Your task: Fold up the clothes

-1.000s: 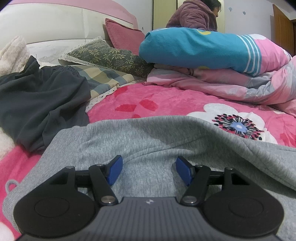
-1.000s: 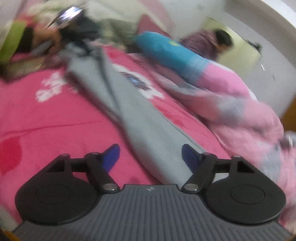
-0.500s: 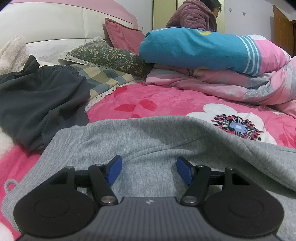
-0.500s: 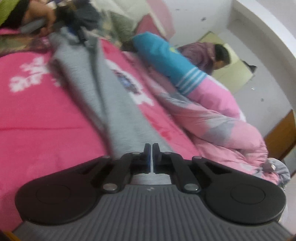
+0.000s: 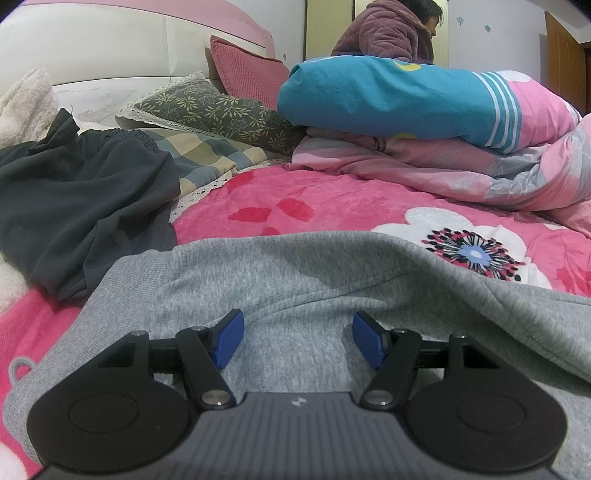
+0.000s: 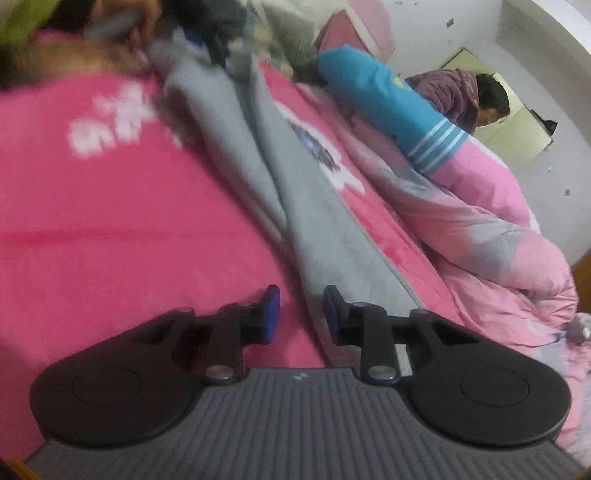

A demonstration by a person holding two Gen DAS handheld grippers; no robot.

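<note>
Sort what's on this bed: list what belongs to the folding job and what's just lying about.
Job:
- grey sweatpants
- left claw, open over them
- right claw, opening at a leg end

Lying about:
- dark garment
- pillows
- rolled quilt
- person in purple jacket

Bed w/ pink floral blanket: grey garment, dark clothes, pillows, rolled quilts, maybe more.

grey sweatpants of soft fleecy knit; plush pink blanket; matt black plastic left gripper with blue pads.
</note>
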